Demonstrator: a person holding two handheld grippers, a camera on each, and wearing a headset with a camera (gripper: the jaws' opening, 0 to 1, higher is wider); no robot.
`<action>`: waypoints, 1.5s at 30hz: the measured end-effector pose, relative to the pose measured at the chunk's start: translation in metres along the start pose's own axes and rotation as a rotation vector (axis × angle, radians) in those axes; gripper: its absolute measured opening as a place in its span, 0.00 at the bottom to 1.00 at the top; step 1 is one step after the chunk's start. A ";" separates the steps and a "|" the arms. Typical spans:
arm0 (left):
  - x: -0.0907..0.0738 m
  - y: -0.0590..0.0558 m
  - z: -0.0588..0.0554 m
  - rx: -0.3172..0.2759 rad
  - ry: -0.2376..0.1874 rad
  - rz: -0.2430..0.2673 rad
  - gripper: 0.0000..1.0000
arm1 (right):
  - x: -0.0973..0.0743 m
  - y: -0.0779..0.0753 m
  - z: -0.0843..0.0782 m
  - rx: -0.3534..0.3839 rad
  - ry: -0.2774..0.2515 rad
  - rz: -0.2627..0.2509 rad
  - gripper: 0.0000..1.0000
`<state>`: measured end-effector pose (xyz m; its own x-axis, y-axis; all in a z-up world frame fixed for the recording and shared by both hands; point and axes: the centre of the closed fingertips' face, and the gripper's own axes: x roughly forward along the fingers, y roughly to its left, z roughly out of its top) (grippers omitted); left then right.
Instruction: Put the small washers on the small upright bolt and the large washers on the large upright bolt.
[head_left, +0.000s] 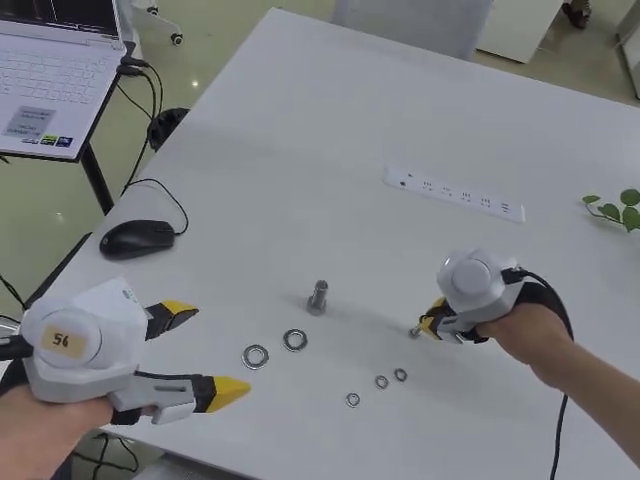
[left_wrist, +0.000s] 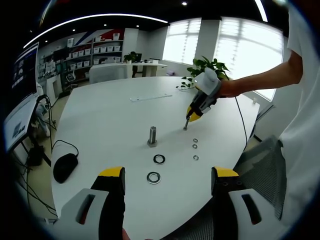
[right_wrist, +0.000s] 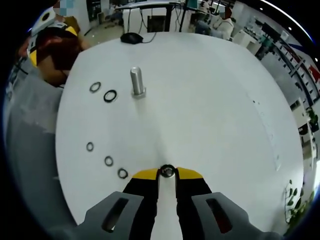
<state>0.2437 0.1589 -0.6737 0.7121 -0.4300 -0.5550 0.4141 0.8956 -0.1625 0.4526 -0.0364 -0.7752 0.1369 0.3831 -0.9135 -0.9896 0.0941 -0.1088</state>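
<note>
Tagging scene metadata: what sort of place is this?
Probably an office or lab workspace: a large white table with a mouse and power strip, an open laptop beside it, and shelves of boxes along the far wall.

Counted at the tabletop (head_left: 300, 150): two large washers (head_left: 295, 340) and three small washers (head_left: 381, 382), toward the near edge; one large bolt (head_left: 318, 297); one small bolt (head_left: 415, 330); one mouse (head_left: 138, 238); one power strip (head_left: 455, 193).
</note>
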 end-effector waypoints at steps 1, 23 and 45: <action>0.000 0.000 0.000 0.000 0.000 0.000 0.70 | 0.001 0.000 -0.001 -0.002 0.004 0.000 0.13; -0.001 -0.001 -0.003 -0.016 0.004 0.012 0.70 | 0.035 0.002 -0.017 0.046 0.056 0.005 0.13; 0.001 -0.004 0.001 -0.004 0.004 0.003 0.69 | 0.004 -0.009 -0.008 0.173 -0.067 -0.009 0.25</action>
<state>0.2434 0.1545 -0.6725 0.7111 -0.4270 -0.5586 0.4098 0.8973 -0.1641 0.4616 -0.0432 -0.7812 0.1536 0.4410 -0.8843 -0.9669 0.2518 -0.0424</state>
